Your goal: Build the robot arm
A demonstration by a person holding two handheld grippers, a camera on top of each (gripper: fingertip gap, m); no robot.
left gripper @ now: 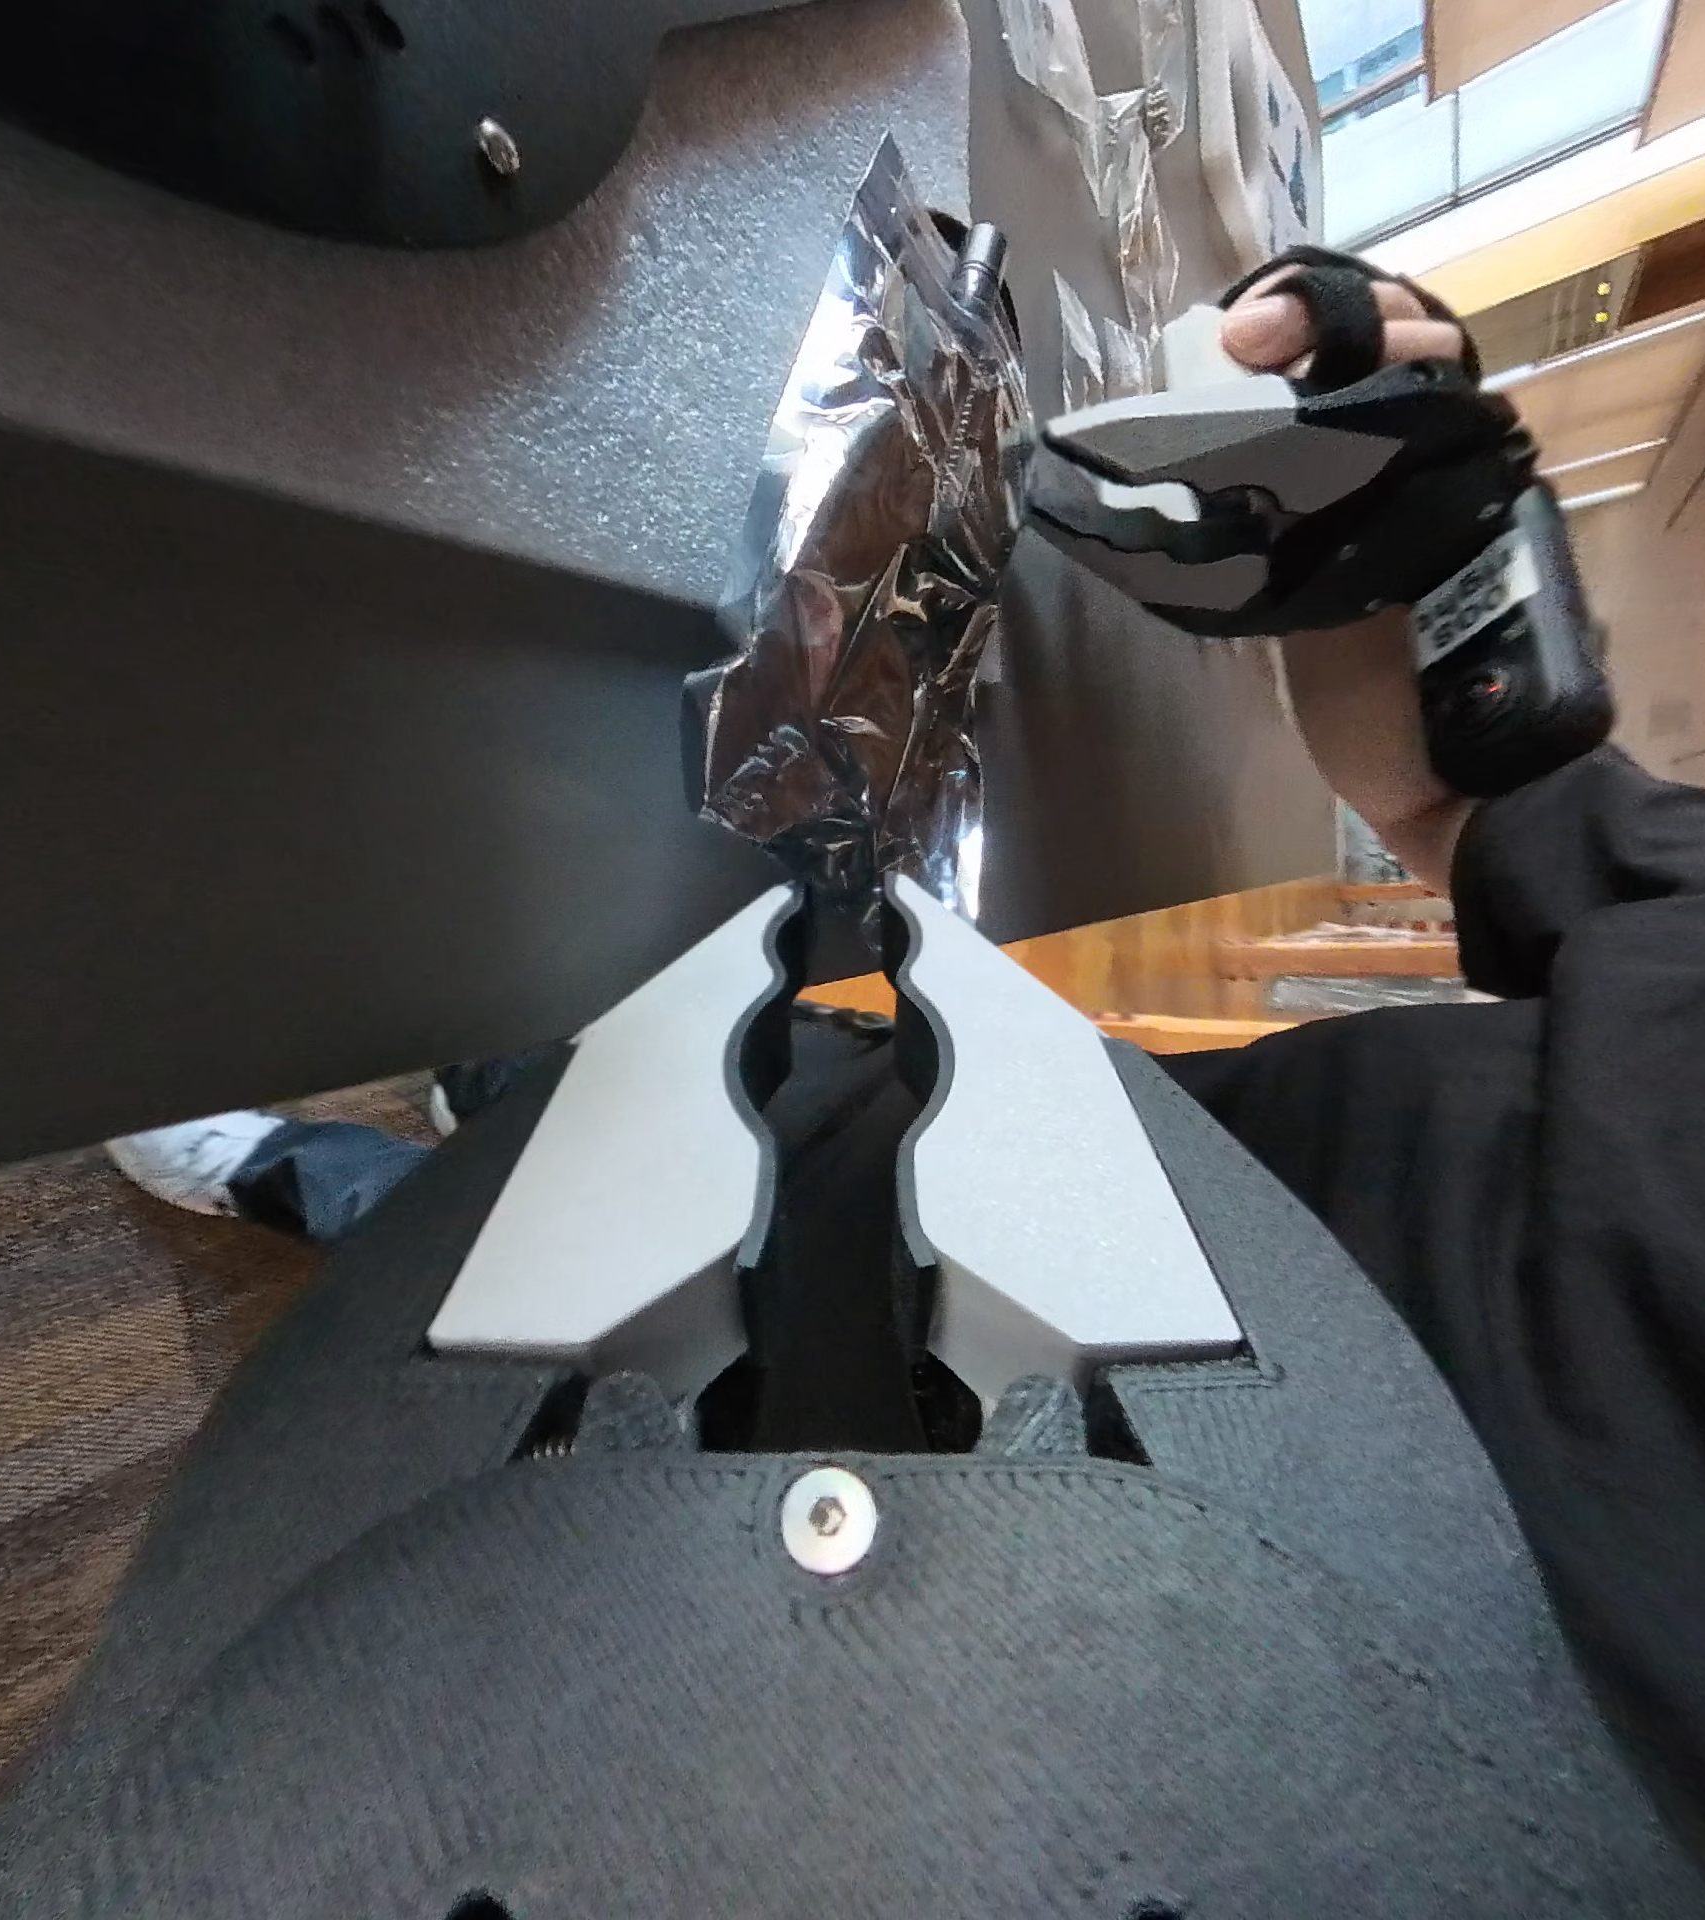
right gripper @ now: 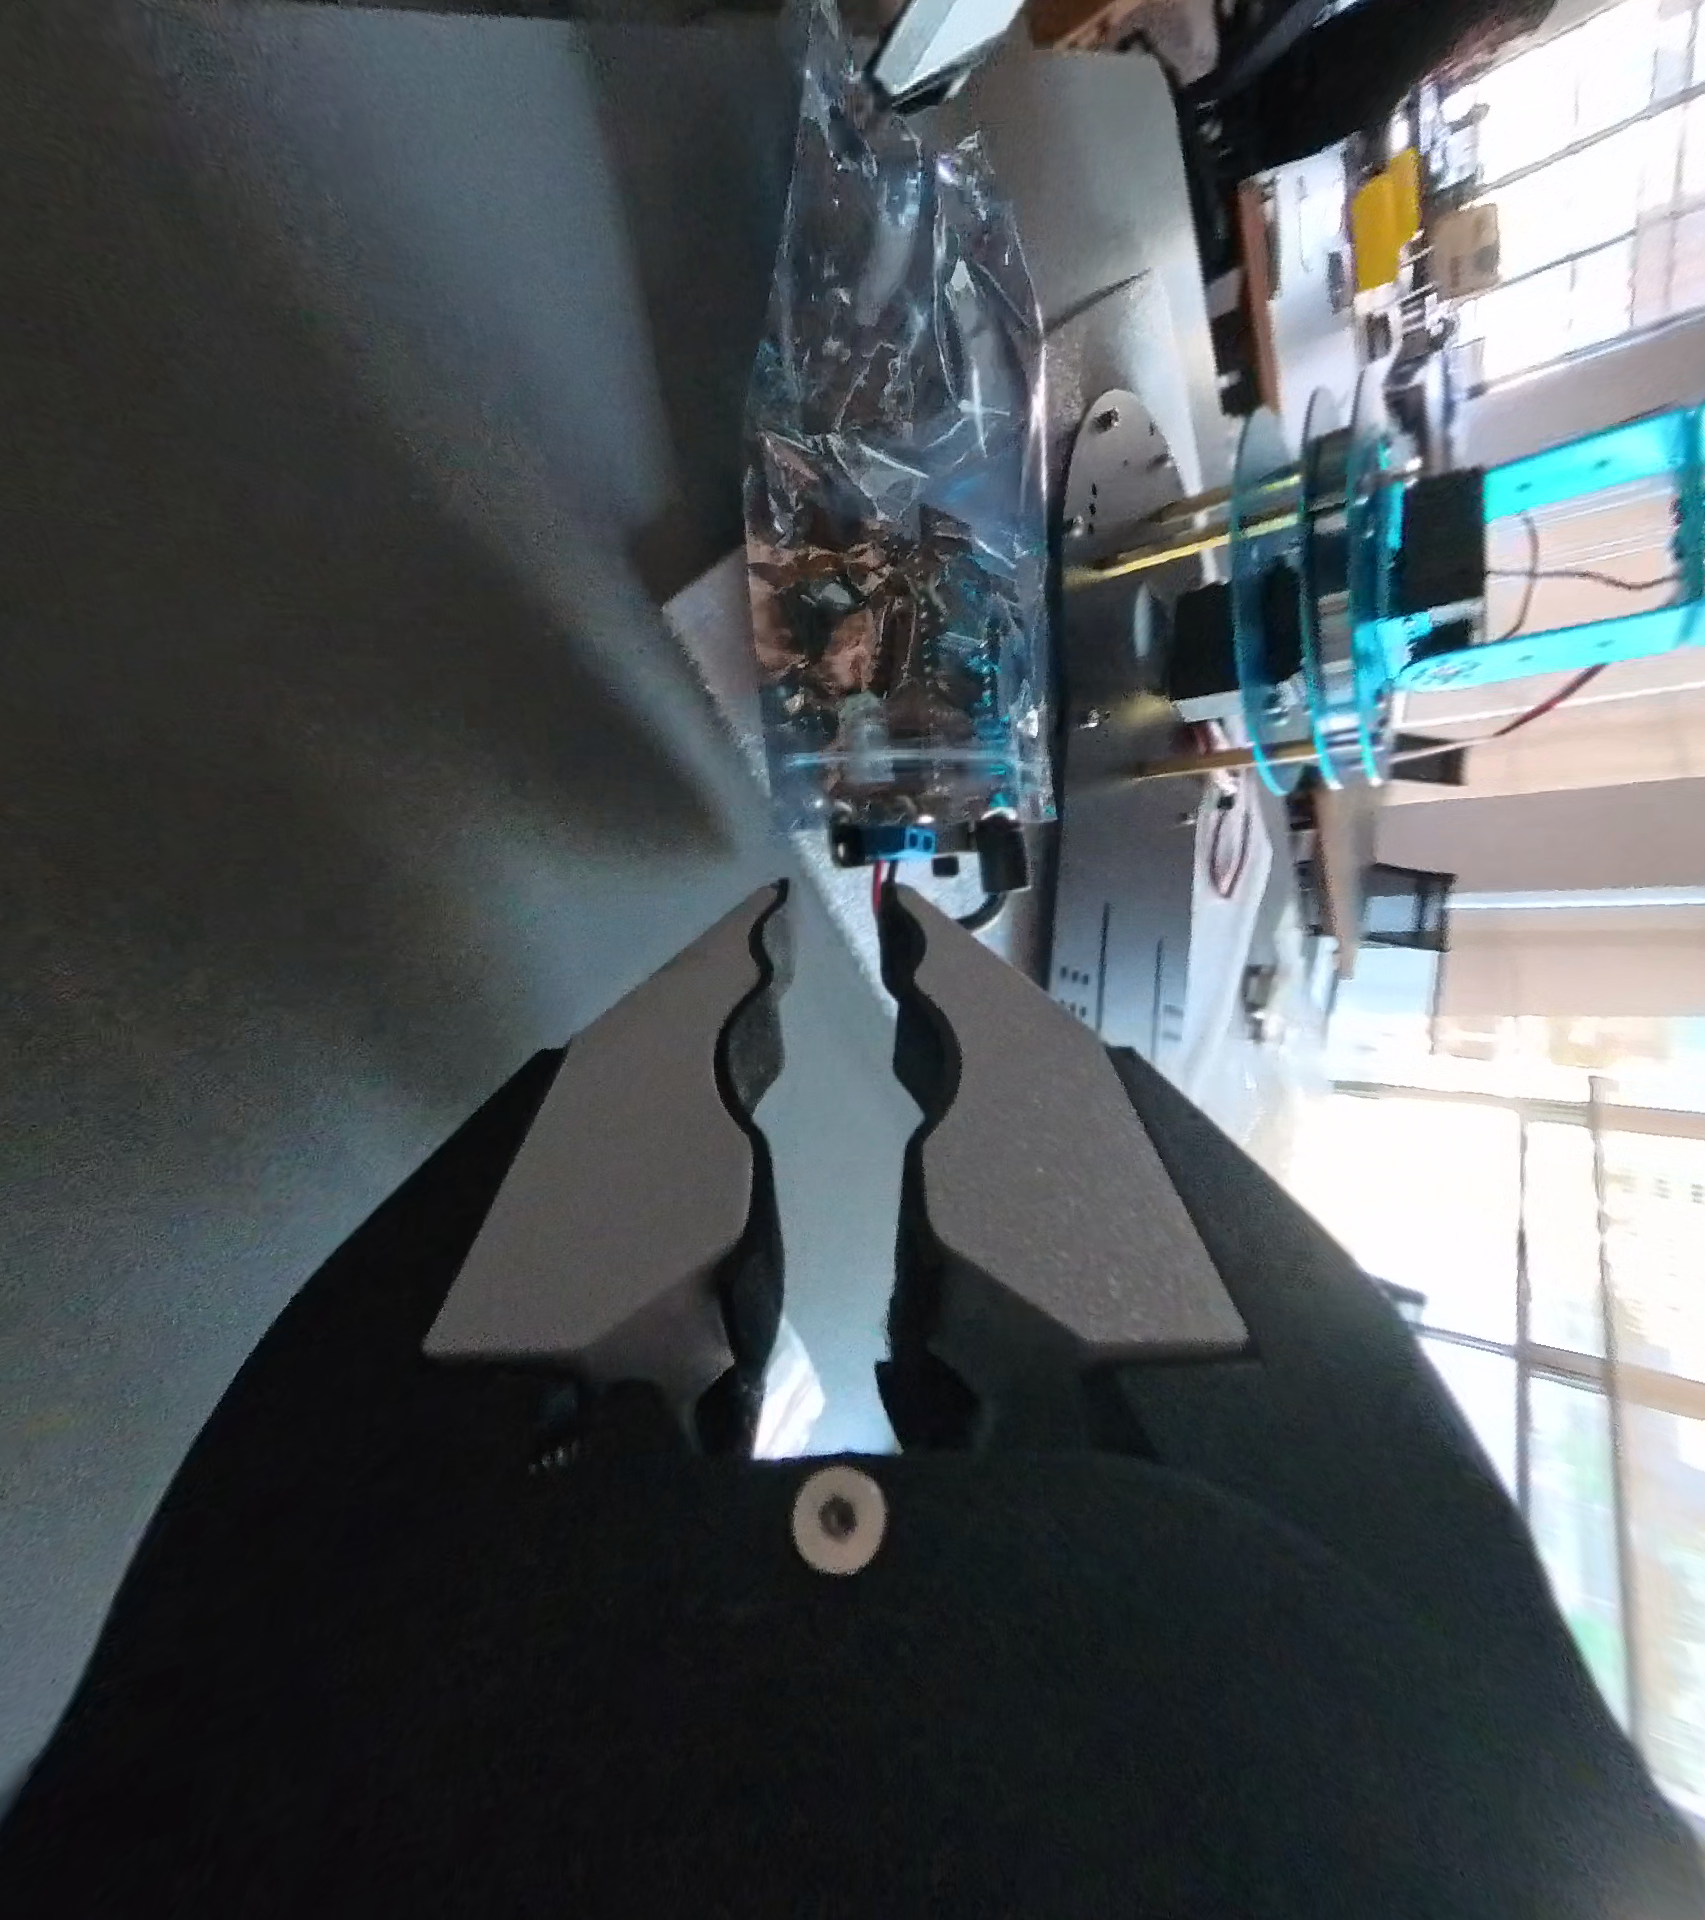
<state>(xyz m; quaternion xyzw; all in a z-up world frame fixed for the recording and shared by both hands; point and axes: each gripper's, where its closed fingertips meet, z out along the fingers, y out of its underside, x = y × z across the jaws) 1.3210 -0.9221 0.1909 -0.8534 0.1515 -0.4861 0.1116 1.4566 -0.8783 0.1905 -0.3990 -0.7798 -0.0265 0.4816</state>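
A crinkled, shiny plastic bag (left gripper: 863,623) is pinched by its lower end between the tips of the left gripper (left gripper: 840,896), whose fingers are drawn close on the film. The bag is held in the air in front of a dark grey textured panel (left gripper: 360,499). The right gripper (left gripper: 1040,488), carried by a gloved hand (left gripper: 1388,343), is seen at the bag's upper right side; its tips are near or touching the film, and which cannot be told. In the right wrist view its fingers (right gripper: 682,1122) stand slightly spread, with a red-and-black wired connector (right gripper: 915,847) at the bag's near end just ahead of them.
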